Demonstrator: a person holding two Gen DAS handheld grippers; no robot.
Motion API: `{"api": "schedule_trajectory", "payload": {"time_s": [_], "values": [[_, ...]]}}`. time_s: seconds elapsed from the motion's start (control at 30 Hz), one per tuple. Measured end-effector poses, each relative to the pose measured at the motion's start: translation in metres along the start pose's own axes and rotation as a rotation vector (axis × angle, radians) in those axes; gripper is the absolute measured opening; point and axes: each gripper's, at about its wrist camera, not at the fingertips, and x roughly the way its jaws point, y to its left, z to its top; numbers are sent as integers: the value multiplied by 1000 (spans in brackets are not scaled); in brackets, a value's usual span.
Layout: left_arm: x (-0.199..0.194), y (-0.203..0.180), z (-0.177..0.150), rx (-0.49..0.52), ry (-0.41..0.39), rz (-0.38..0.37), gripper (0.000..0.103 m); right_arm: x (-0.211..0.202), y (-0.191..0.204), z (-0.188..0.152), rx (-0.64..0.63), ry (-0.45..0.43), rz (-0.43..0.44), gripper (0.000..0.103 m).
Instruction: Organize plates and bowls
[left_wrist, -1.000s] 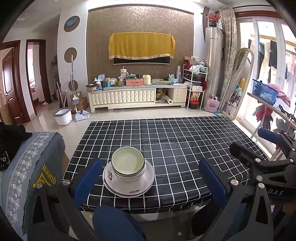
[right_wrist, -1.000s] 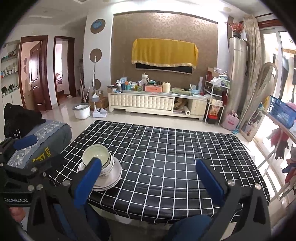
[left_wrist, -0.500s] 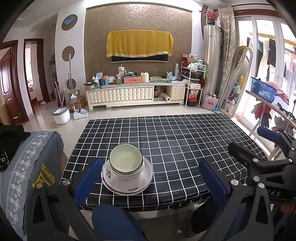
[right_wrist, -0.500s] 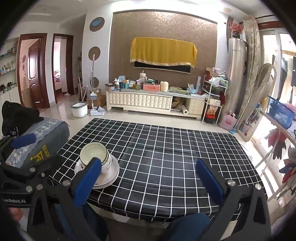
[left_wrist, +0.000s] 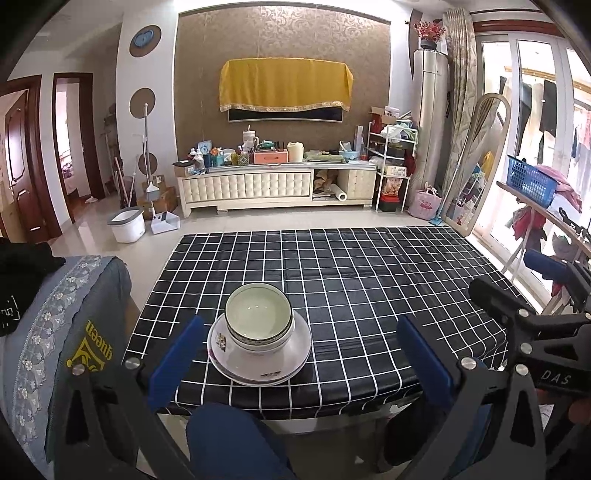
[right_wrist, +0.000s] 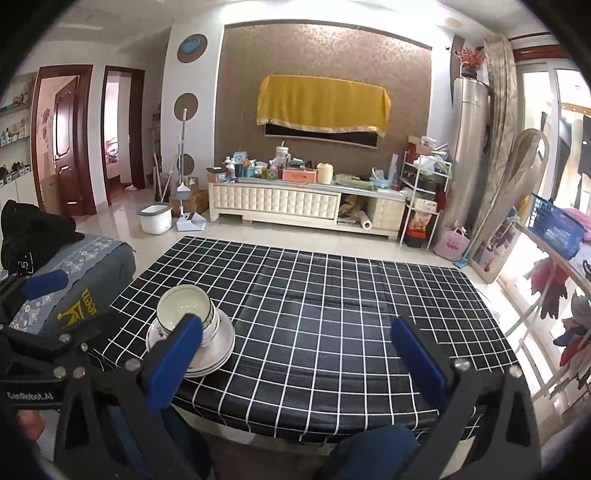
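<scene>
While both tools hang back off the near edge of the table (left_wrist: 369, 280), I see the left gripper (left_wrist: 299, 360) spread wide with nothing between its blue pads, and the right gripper (right_wrist: 295, 356) equally wide and empty. My stack — bowls (left_wrist: 258, 317) nested on plates (left_wrist: 291, 350) — sits near the table's near-left corner, upright, touching neither tool. From the right wrist view the same bowls (right_wrist: 184, 308) and plates (right_wrist: 221, 341) show partly behind that gripper's left finger. A grey-covered chair (left_wrist: 66, 332) stands beside the table's left edge.
</scene>
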Motion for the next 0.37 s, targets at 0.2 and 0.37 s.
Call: {"api": "schedule_trajectory", "payload": {"time_s": [0.2, 0.37], "values": [[-3, -1, -1, 7, -10, 8, 103, 0, 0, -1, -3, 1, 1, 103], [-3, -3, -2, 20, -9, 5, 103, 0, -2, -3, -5, 6, 0, 103]]}}
